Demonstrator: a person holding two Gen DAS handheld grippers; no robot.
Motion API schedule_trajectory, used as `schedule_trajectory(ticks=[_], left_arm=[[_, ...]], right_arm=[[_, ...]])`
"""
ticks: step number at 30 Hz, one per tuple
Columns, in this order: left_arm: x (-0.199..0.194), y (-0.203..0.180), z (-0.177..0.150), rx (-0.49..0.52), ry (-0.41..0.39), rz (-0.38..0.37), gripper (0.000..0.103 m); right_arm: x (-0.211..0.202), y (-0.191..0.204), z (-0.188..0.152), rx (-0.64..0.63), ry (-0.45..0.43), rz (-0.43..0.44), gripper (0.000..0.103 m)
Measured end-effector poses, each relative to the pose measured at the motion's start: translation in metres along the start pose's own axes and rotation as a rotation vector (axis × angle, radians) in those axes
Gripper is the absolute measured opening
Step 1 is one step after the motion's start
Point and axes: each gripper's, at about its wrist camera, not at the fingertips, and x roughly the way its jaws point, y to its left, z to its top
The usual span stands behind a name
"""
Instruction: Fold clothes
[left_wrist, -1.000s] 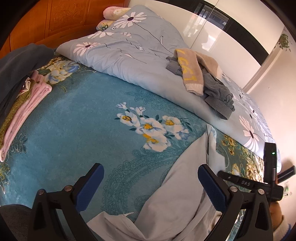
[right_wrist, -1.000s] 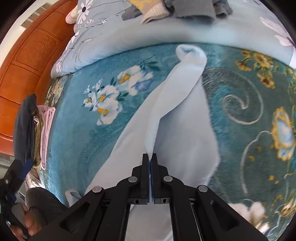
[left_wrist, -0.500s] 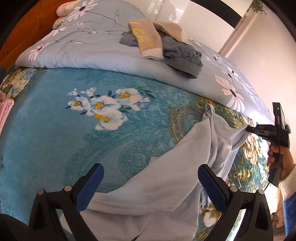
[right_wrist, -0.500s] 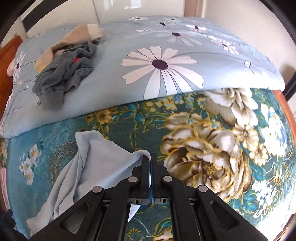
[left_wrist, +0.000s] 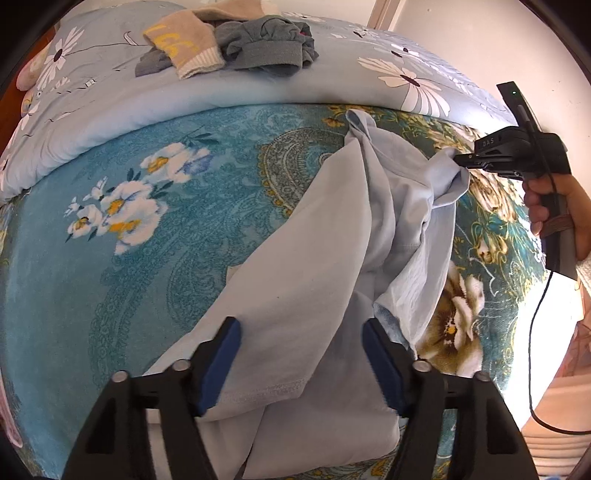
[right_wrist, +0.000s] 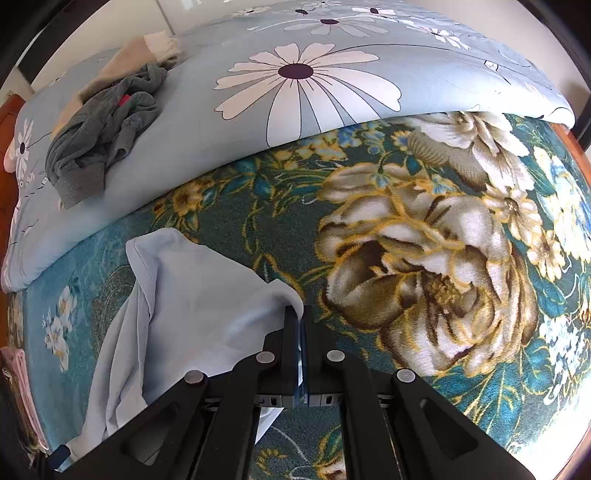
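A pale blue garment (left_wrist: 325, 236) lies rumpled on the teal floral blanket (left_wrist: 110, 295). My left gripper (left_wrist: 301, 332) points down over its near hem. Its jaws are closing, the cloth lies between the blue pads (left_wrist: 221, 354), and they do not pinch it. At the right, my right gripper (left_wrist: 458, 160) is shut on a far corner of the garment and holds it stretched out. In the right wrist view the same corner of the garment (right_wrist: 192, 288) is bunched at my right gripper's (right_wrist: 300, 321) closed tips.
A pale blue daisy quilt (left_wrist: 110, 110) runs along the far side of the bed, with a heap of grey and beige clothes (left_wrist: 258, 48) on it. A person's hand (left_wrist: 554, 206) holds the right gripper, its cable hanging below. Pink folded cloth (right_wrist: 22, 387) lies at the left.
My left gripper has dropped closer to the garment's hem and its jaws have narrowed. My right gripper has pulled the corner out to the right, spreading the cloth.
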Motion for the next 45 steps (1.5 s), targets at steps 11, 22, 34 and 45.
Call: schedule_trajectory(ticks=[11, 22, 34, 45], left_arm=[[-0.029, 0.097, 0.021, -0.289, -0.133, 0.001, 0.004], [-0.01, 0.204, 0.033, -0.581, -0.026, 0.049, 0.012], [-0.036, 0.061, 0.041, -0.219, -0.15, -0.1, 0.06], [0.048, -0.005, 0.067, -0.046, 0.012, 0.016, 0.058]], right_arm=[[-0.014, 0.012, 0.001, -0.023, -0.019, 0.073, 0.001], [-0.017, 0.057, -0.01, -0.158, -0.003, 0.12, 0.001], [0.016, 0.042, -0.024, -0.104, 0.1, 0.115, 0.001], [0.014, 0.031, -0.025, -0.068, 0.107, 0.176, 0.001]])
